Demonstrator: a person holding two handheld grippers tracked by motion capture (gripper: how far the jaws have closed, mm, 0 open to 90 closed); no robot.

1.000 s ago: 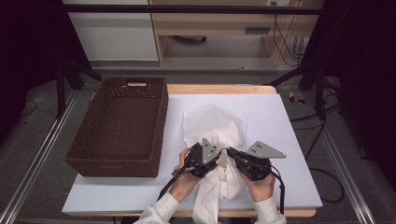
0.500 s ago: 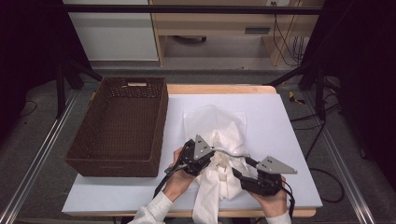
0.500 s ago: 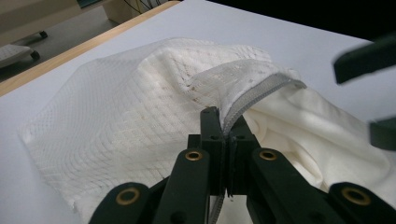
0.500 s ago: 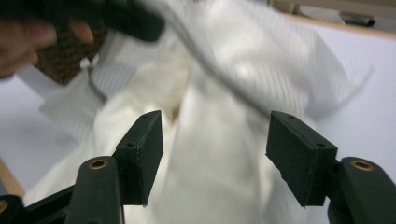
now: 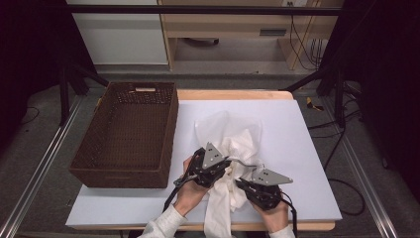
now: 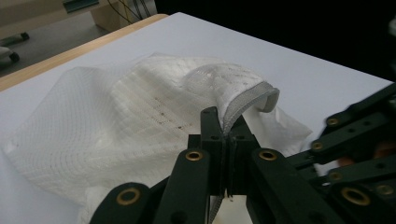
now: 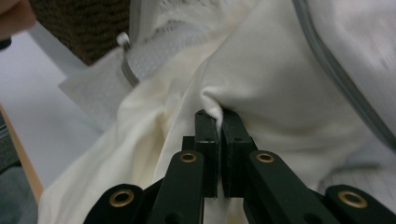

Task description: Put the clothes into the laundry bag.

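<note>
A white mesh bag with a grey trimmed edge lies crumpled in the middle of the white table. Cream cloth spills from it over the near edge. My left gripper is shut on the bag's grey trimmed rim, which stands up between its jaws in the left gripper view. My right gripper sits just to its right and nearer the table's edge. Its jaws have just been closing and now pinch a fold of the cream cloth at their tips.
A brown wicker basket stands on the table's left part, close to my left hand. The table's wooden front edge lies just below my right hand. Bare white table surface stretches to the right and behind the bag.
My right gripper has moved from beside the left gripper toward the near edge and down, opened midway, and closed on the cream cloth. The left gripper has kept its place on the bag's rim.
</note>
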